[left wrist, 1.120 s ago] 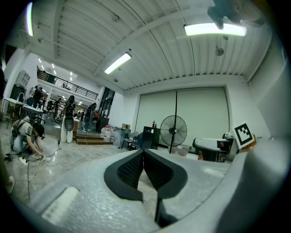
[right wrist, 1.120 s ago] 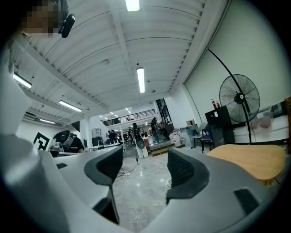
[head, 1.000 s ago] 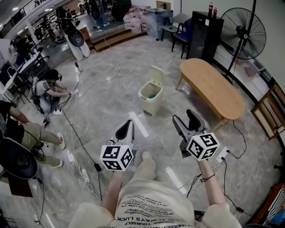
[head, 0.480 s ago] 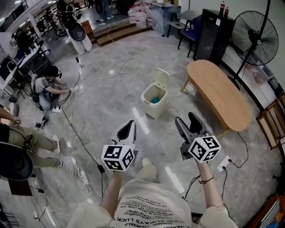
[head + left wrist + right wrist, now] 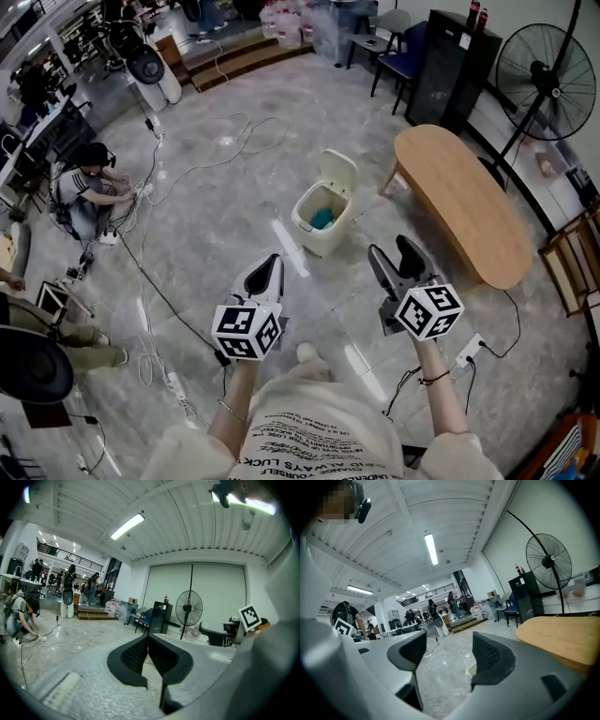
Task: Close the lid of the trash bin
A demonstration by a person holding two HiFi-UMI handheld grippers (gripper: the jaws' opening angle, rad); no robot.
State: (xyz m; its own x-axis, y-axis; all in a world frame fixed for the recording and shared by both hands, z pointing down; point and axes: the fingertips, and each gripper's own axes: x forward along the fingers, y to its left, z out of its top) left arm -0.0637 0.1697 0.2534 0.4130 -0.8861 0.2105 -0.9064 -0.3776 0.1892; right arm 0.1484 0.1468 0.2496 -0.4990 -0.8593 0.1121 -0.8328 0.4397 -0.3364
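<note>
Well ahead of both jaws, on the floor, trash bin (image 5: 317,223) with lid (image 5: 339,172) upright; left gripper (image 5: 270,266) pressed together, empty, right gripper (image 5: 391,251) spread, empty; approach stage, calling next for reaching behind the lid.

**Hall interior, seen from above and along the floor.** A grey marbled floor (image 5: 234,178) is crossed by loose cables (image 5: 169,298) and marked with white tape strips (image 5: 286,248). An oval wooden table (image 5: 459,202) is set toward the right side. Behind it, near the pale wall (image 5: 215,588), a pedestal fan (image 5: 548,80) and a black cabinet (image 5: 448,61) are placed. A blue chair (image 5: 398,56) is seen just beside the cabinet. Low wooden steps (image 5: 234,58) are shown at the far end. The ribbed white ceiling (image 5: 187,527) is lit by tube lamps (image 5: 127,526).
</note>
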